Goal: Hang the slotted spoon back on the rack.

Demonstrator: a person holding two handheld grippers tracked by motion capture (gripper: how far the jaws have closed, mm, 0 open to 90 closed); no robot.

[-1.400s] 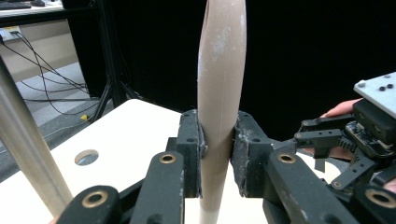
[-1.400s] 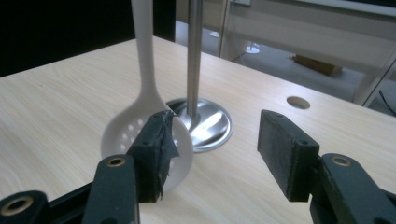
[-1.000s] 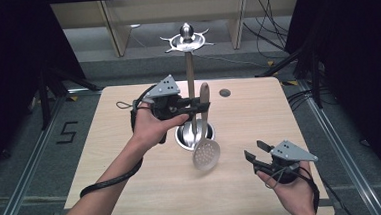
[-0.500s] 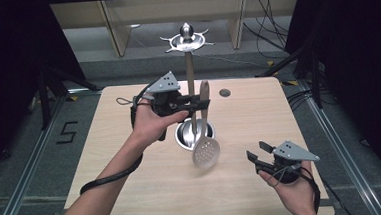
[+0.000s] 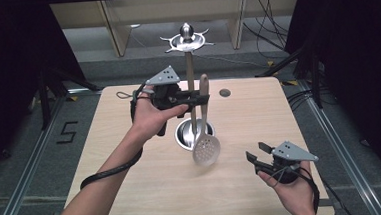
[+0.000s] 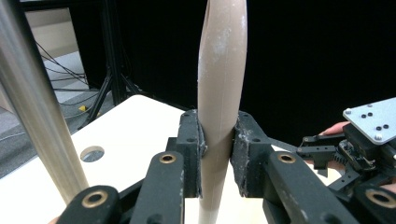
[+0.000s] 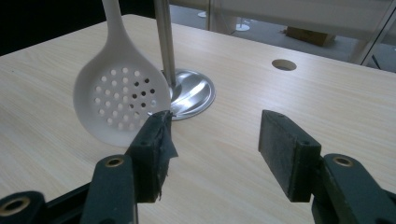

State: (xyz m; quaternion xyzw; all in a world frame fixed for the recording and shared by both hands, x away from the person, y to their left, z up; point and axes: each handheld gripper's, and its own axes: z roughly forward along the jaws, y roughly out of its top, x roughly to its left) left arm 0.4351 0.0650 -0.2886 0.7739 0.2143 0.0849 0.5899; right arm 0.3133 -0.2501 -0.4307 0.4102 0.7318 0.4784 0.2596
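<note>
A white slotted spoon point(image 5: 206, 144) with a beige handle point(image 6: 219, 74) hangs upright above the table, its perforated bowl point(image 7: 122, 100) lowest. My left gripper point(image 5: 202, 98) is shut on the handle, right beside the steel pole point(image 5: 191, 87) of a utensil stand. The stand has a round metal base point(image 5: 184, 134) and a hook ring on top point(image 5: 187, 40). My right gripper point(image 5: 255, 152) is open and holds nothing, low over the table's near right part. Its jaws point toward the spoon bowl and the base point(image 7: 191, 95).
The light wooden table point(image 5: 133, 191) has a small round hole point(image 5: 224, 92) near its far edge. Black curtains and stands flank both sides. A cable trails from the left wrist point(image 5: 107, 170).
The left gripper with the spoon has risen slightly and stayed by the pole. The right hand has drifted a little toward the near edge.
</note>
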